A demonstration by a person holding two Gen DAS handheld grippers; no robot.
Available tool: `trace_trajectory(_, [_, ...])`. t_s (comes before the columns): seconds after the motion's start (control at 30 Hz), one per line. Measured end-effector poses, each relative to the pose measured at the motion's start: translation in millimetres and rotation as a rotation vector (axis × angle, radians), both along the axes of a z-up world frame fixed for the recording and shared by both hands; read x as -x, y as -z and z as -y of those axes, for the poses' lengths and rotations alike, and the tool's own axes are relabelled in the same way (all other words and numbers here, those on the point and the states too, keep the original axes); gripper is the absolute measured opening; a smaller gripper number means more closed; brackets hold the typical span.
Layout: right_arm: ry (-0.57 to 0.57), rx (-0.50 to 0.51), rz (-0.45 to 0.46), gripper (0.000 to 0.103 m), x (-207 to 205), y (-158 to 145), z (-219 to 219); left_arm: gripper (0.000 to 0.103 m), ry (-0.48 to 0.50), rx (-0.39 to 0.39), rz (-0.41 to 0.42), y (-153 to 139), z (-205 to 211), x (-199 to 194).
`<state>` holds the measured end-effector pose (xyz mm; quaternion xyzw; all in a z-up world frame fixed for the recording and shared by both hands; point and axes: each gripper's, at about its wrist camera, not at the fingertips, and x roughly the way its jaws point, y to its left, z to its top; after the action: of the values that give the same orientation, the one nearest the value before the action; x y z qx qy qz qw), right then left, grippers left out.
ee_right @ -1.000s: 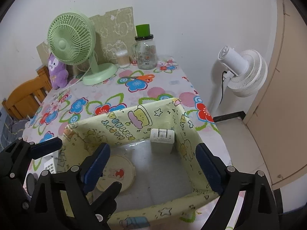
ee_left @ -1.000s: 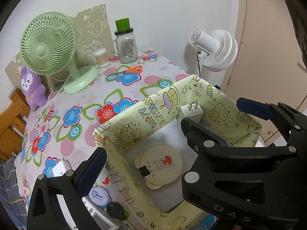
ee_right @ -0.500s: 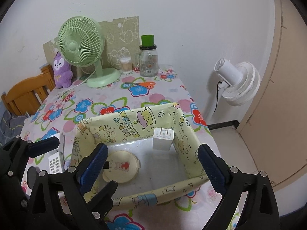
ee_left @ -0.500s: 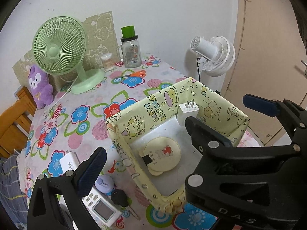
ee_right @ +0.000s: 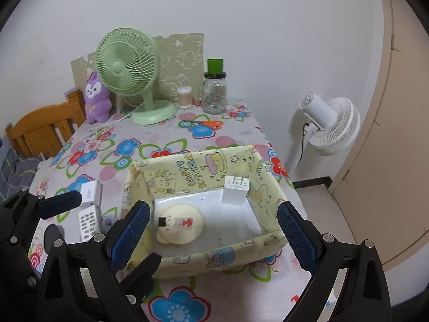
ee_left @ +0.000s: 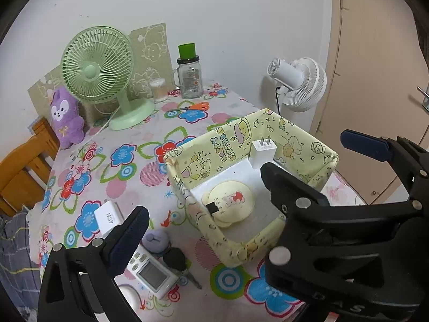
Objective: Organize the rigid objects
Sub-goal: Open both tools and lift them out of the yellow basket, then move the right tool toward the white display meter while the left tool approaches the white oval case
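A yellow cartoon-print fabric basket (ee_left: 303,139) (ee_right: 174,169) stands on the flowered table. It holds a round cream bear-print compact (ee_left: 229,200) (ee_right: 181,226) and a white plug charger (ee_left: 262,153) (ee_right: 236,191). Left of the basket lie a white 45W charger (ee_left: 107,220) (ee_right: 89,191), a white remote with a screen (ee_left: 150,272) (ee_right: 88,222), a small purple object (ee_left: 155,241) and a black key fob (ee_left: 174,259). My left gripper (ee_left: 241,187) is open and empty above the basket's near side. My right gripper (ee_right: 211,230) is open and empty, straddling the basket.
At the back stand a green desk fan (ee_left: 99,72), a purple plush (ee_left: 65,118), a cotton-swab jar (ee_left: 158,90) and a glass jar with a green lid (ee_left: 189,77). Orange scissors (ee_left: 193,106) lie nearby. A white floor fan (ee_right: 329,123) stands right of the table.
Both grippers have pulled back and up from the basket, so more of the table and the items left of the basket show. Both stay open and empty.
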<state>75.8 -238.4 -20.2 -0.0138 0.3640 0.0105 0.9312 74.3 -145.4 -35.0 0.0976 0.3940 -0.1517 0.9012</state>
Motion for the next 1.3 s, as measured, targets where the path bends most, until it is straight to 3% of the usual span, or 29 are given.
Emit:
trace_trajectory(0.7, [-0.041, 0.051, 0.015, 0.097, 31.8, -8.7, -45.9, 0.103, -0.053, 0.021, 0.053, -5.0, -47.8, 36.8])
trace_trajectory(1.3, [-0.128, 0.013, -0.006, 0.097, 43.7, 4.8, -86.2, 0.103, -0.104, 0.043, 0.032, 11.2, -91.9, 48.0])
